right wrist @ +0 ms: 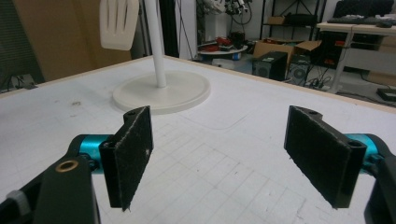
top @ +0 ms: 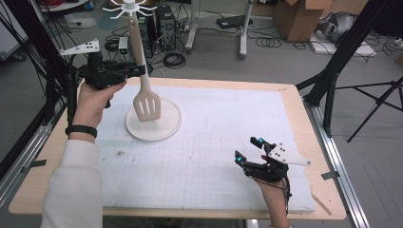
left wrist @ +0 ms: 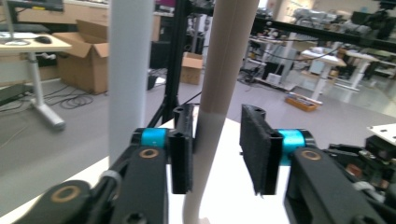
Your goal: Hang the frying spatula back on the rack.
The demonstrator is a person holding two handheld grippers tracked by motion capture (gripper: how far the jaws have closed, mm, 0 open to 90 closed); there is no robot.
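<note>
A white slotted spatula point(top: 146, 105) with a beige handle point(left wrist: 229, 56) hangs upright over the round base point(top: 167, 127) of a white hook stand point(top: 129, 7). My left gripper point(top: 139, 71) is at mid-handle with its jaws on either side of it. In the left gripper view the left gripper point(left wrist: 217, 149) is open: the handle touches the left pad and a gap stays at the right pad. My right gripper point(top: 250, 149) rests low over the white mat point(top: 214, 133), open and empty. The right gripper view shows the right gripper point(right wrist: 229, 158), the spatula head point(right wrist: 119, 23) and the stand's pole point(right wrist: 156, 46).
The gridded white mat covers a wooden table point(top: 304, 118). Black frame legs point(top: 332, 71) stand off the right edge and a metal rail point(top: 28, 147) runs along the left. Cables and cardboard boxes point(top: 297, 16) lie on the floor beyond.
</note>
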